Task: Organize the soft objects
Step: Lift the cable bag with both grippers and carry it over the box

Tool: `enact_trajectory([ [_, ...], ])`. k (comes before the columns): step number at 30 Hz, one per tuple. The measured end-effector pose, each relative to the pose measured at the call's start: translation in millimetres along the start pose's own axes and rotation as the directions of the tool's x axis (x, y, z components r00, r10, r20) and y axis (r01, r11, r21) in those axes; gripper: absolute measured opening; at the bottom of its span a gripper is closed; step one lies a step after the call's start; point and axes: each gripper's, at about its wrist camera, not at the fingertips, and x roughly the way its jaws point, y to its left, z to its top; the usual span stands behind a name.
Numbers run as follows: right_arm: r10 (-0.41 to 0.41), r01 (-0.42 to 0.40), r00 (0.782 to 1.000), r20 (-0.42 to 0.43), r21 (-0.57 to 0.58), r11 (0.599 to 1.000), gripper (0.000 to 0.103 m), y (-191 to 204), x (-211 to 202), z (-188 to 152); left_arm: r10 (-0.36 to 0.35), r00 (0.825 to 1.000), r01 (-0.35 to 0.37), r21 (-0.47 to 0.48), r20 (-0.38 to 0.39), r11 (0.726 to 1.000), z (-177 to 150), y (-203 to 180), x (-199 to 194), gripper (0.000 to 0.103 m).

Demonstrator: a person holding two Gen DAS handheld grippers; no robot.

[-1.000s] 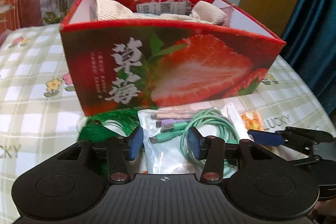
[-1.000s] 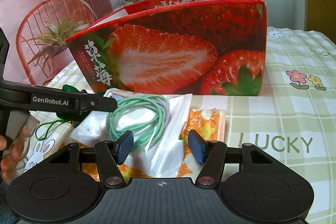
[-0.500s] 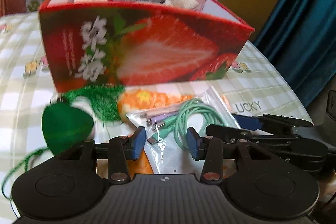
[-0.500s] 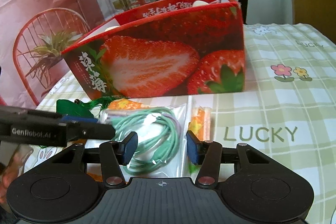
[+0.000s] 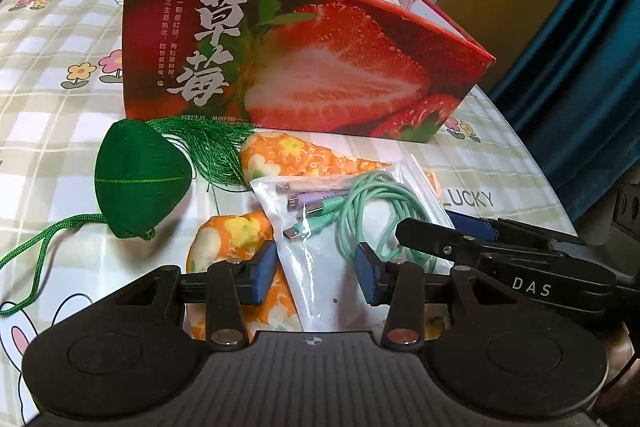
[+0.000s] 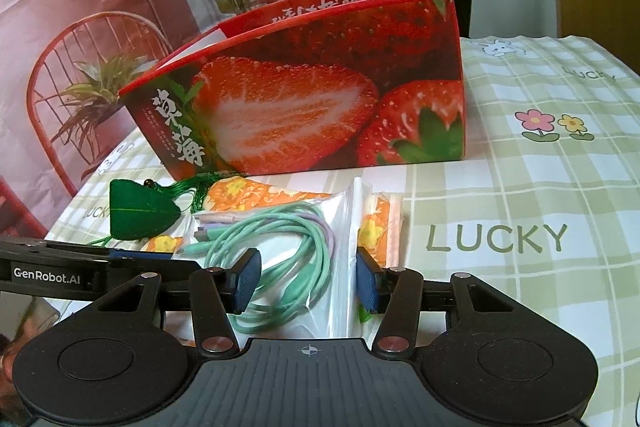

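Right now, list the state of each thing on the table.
Strawberry box: upright, top open, pale cloth inside.
Cable bag: lying flat, green cable coiled inside.
Green pouch: on the cloth, cord loose.
Left tool: open over the bag.
Right tool: open, jaws astride the bag.

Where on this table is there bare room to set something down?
Bare cloth lies right of the cable bag, around the LUCKY print, and left of the green pouch. In front of the strawberry box it's crowded with orange pouches.
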Motion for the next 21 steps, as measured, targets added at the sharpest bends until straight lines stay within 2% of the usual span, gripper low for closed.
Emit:
enact_trajectory([
  [13, 0.01, -0.01, 1.0, 0.003, 0.011, 1.0, 0.047, -2.0, 1.2, -1.1, -0.012, 1.0, 0.012, -0.022, 0.01, 1.0, -1.5, 2.5, 1.2, 0.043],
  [15, 0.012, -0.012, 1.0, 0.001, 0.017, 1.0, 0.046, -2.1, 0.6, -0.4, -0.017, 1.0, 0.017, -0.028, 0.015, 0.999, -1.4, 2.8, -0.3, 0.04],
  [18, 0.037, -0.037, 0.999, -0.001, 0.019, 0.999, 0.035, -0.4, -1.8, 1.6, -0.048, 0.999, 0.049, -0.035, 0.025, 0.998, -0.4, 2.4, -3.1, 0.033],
  [21, 0.044, -0.044, 0.999, -0.01, 0.007, 0.999, 0.034, 2.4, -2.4, 2.2, -0.038, 0.999, 0.039, -0.021, 0.018, 0.999, 0.1, 0.4, -2.5, 0.033],
])
